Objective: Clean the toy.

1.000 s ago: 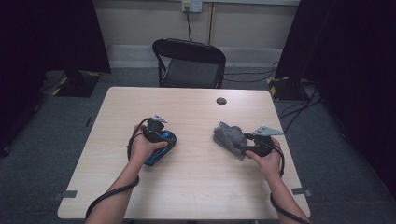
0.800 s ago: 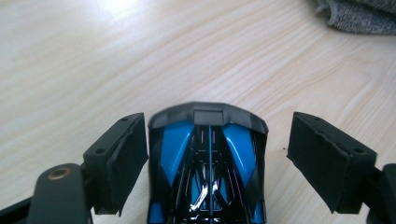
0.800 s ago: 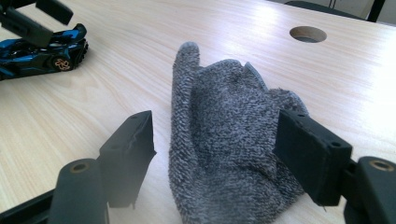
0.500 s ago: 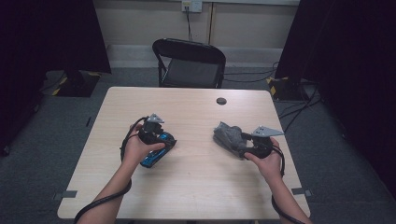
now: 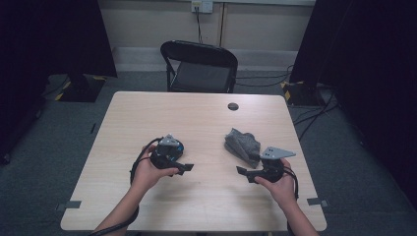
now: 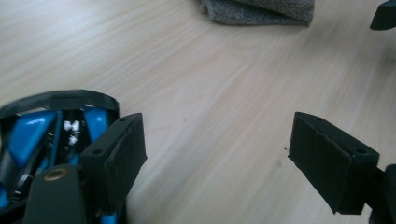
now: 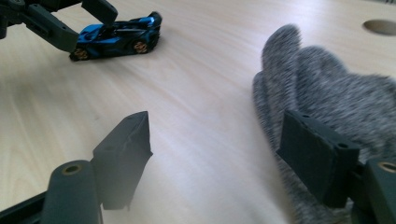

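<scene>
Pictured at the wooden table (image 5: pixel 147 113): left gripper (image 6: pixel 217 149) gaping empty beside the blue toy car (image 7: pixel 119 35); right gripper (image 7: pixel 215 154), just opening, empty beside the grey cloth (image 5: pixel 242 143) (car and cloth well apart). Likely hazards: nudging the car into a roll with a jaw tip, or snagging the cloth.

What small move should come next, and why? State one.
Probably pull both hands clear toward the near table edge. The left gripper stands open beside the blue toy car, and the right gripper, whose jaws have just been opening, holds nothing, with the grey cloth lying beside it.
</scene>
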`<state>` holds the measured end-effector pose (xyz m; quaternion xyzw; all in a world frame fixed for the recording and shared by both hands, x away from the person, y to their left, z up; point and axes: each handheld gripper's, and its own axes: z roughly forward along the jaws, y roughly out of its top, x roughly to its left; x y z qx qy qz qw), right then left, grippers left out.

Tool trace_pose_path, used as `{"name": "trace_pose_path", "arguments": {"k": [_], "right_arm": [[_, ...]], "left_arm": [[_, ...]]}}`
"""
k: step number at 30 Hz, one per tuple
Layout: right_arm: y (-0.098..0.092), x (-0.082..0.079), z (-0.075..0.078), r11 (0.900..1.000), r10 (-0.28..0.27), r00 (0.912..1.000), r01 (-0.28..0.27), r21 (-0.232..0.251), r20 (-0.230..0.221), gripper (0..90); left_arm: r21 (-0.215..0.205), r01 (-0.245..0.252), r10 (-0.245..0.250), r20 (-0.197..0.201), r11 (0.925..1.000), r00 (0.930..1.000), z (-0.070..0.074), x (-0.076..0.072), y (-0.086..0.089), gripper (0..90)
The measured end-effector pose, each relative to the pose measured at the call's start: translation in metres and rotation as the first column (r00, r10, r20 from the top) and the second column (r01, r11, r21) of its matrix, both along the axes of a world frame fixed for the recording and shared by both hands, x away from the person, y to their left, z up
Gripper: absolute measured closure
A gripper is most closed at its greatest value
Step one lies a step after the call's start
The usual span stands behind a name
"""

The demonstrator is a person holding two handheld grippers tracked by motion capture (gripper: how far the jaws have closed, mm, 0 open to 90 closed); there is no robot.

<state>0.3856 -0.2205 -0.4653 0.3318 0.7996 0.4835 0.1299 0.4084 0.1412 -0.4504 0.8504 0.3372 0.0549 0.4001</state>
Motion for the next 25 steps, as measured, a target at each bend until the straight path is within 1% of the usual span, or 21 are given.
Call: {"name": "trace_pose_path", "arguments": {"k": [1, 2, 4, 5, 6, 7, 9, 10, 11, 13, 14, 15, 17, 19, 20, 22, 23, 24, 25], "right_arm": [[0.002, -0.003, -0.002, 1.0, 0.0, 0.9999, 0.0, 0.009, -0.016, 23.8], [0.002, -0.005, -0.004, 1.0, 0.003, 0.9998, -0.003, 0.011, -0.021, 23.6], [0.006, -0.009, -0.008, 1.0, 0.016, 0.9993, -0.015, 0.022, -0.035, 22.3], [0.008, -0.012, -0.009, 0.999, 0.03, 0.9988, -0.03, 0.02, -0.038, 21.7], [0.01, -0.014, -0.011, 0.999, 0.041, 0.9983, -0.041, 0.017, -0.04, 21.3], [0.012, -0.017, -0.012, 0.999, 0.054, 0.9974, -0.054, 0.009, -0.047, 21.0], [0.017, -0.021, -0.014, 0.998, 0.068, 0.9962, -0.068, 0.001, -0.055, 20.8], [0.02, -0.023, -0.015, 0.997, 0.077, 0.9953, -0.077, -0.005, -0.059, 20.4], [0.023, -0.026, -0.017, 0.996, 0.089, 0.9943, -0.09, -0.007, -0.059, 19.9], [0.028, -0.029, -0.019, 0.995, 0.1, 0.9932, -0.101, -0.015, -0.06, 19.2], [0.03, -0.03, -0.022, 0.994, 0.109, 0.9921, -0.111, -0.025, -0.062, 19.1], [0.032, -0.03, -0.024, 0.992, 0.117, 0.9908, -0.119, -0.031, -0.068, 19.0], [0.036, -0.031, -0.029, 0.989, 0.132, 0.9885, -0.136, -0.055, -0.074, 19.0], [0.039, -0.031, -0.033, 0.986, 0.141, 0.9868, -0.148, -0.079, -0.079, 19.0], [0.04, -0.031, -0.035, 0.985, 0.143, 0.9869, -0.15, -0.091, -0.074, 19.1], [0.041, -0.03, -0.036, 0.979, 0.16, 0.9825, -0.17, -0.112, -0.095, 18.7], [0.041, -0.03, -0.037, 0.978, 0.163, 0.9824, -0.173, -0.117, -0.091, 18.7], [0.042, -0.031, -0.037, 0.977, 0.166, 0.9824, -0.176, -0.124, -0.087, 18.7], [0.043, -0.031, -0.037, 0.973, 0.172, 0.9809, -0.184, -0.139, -0.091, 18.8]], "left_arm": [[0.004, 0.012, -0.012, 0.0, 0.9999, 0.9999, -0.001, -0.002, -0.001, 18.5], [0.002, 0.015, -0.015, 0.002, 0.9999, 0.9999, -0.002, -0.005, -0.003, 18.5], [0.012, 0.037, -0.037, -0.004, 0.9992, 0.9993, -0.004, -0.012, -0.007, 18.4], [0.016, 0.049, -0.049, 0.002, 0.9987, 0.9988, -0.006, -0.015, -0.009, 18.0], [0.013, 0.055, -0.055, -0.003, 0.9984, 0.9985, -0.008, -0.018, -0.011, 18.0], [0.012, 0.066, -0.066, -0.016, 0.9978, 0.9977, -0.01, -0.02, -0.012, 18.0], [0.022, 0.078, -0.078, -0.019, 0.9967, 0.9968, -0.017, -0.026, -0.015, 18.0], [0.021, 0.099, -0.098, -0.031, 0.9949, 0.9947, -0.021, -0.029, -0.017, 18.0], [0.025, 0.111, -0.11, -0.031, 0.9935, 0.9934, -0.024, -0.032, -0.018, 17.9], [0.044, 0.134, -0.133, -0.032, 0.99, 0.9906, -0.032, -0.038, -0.022, 17.4], [0.055, 0.153, -0.151, -0.038, 0.9867, 0.9877, -0.035, -0.041, -0.024, 17.5], [0.063, 0.172, -0.171, -0.031, 0.983, 0.9848, -0.037, -0.043, -0.026, 17.3], [0.07, 0.182, -0.18, -0.03, 0.9809, 0.9832, -0.042, -0.046, -0.029, 17.2], [0.079, 0.194, -0.194, -0.007, 0.9779, 0.981, -0.043, -0.048, -0.03, 16.6], [0.075, 0.197, -0.198, 0.001, 0.9775, 0.9802, -0.044, -0.048, -0.03, 16.2], [0.083, 0.205, -0.208, 0.022, 0.9752, 0.978, -0.045, -0.049, -0.031, 15.7], [0.1, 0.218, -0.222, 0.036, 0.9709, 0.9743, -0.046, -0.05, -0.031, 15.5], [0.104, 0.222, -0.229, 0.054, 0.9694, 0.972, -0.047, -0.051, -0.032, 14.9], [0.115, 0.228, -0.235, 0.057, 0.9669, 0.9703, -0.047, -0.051, -0.032, 15.0]]}}
